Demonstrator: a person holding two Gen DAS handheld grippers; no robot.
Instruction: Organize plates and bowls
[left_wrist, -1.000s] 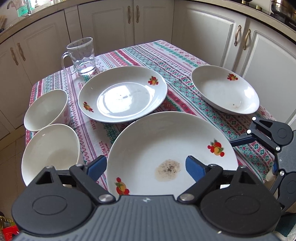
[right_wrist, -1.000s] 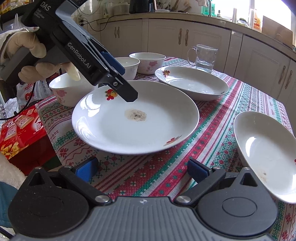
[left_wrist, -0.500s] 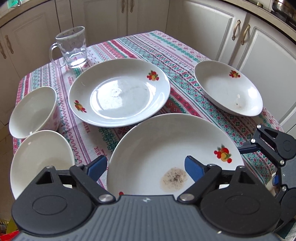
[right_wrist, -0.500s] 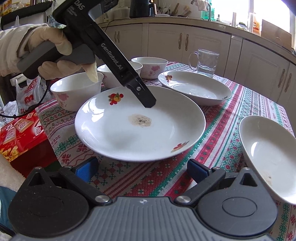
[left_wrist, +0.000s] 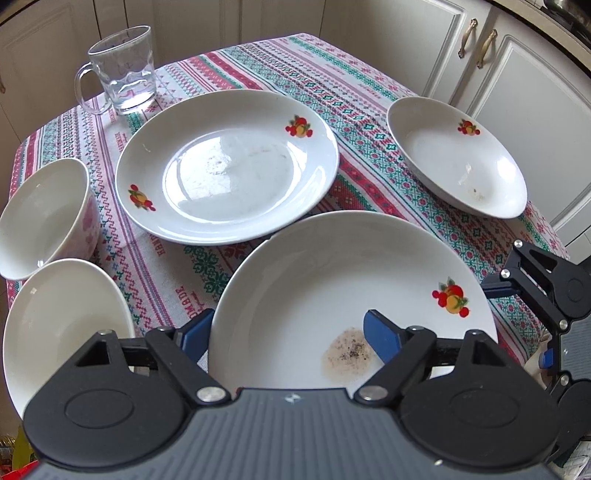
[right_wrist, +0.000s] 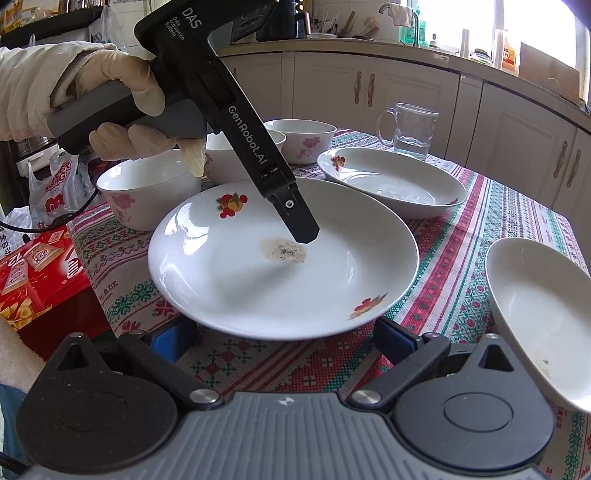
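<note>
Landmark: stained plate (left_wrist: 332, 295), white, fruit motif, on the cloth-covered counter (left_wrist: 258, 70).

- Two bowls (left_wrist: 55, 321) (white, pink flowers): left of the stained plate, near the counter edge.
- Glass mug (left_wrist: 122, 74): beyond the plate, far left corner.
- Second plate (left_wrist: 225, 166): just behind the stained plate, rims almost meeting.
- Left gripper (left_wrist: 284, 332): straddles the near rim of the stained plate; its fingers (left_wrist: 380, 334) have just been closing, one outside the rim, one over the inside, whether they are pressing cannot be told.
- Deep dish (left_wrist: 458, 155): right of the stained plate, apart.
- Right gripper (right_wrist: 284, 339): fingers apart, empty, low by the plate's right rim.
</note>
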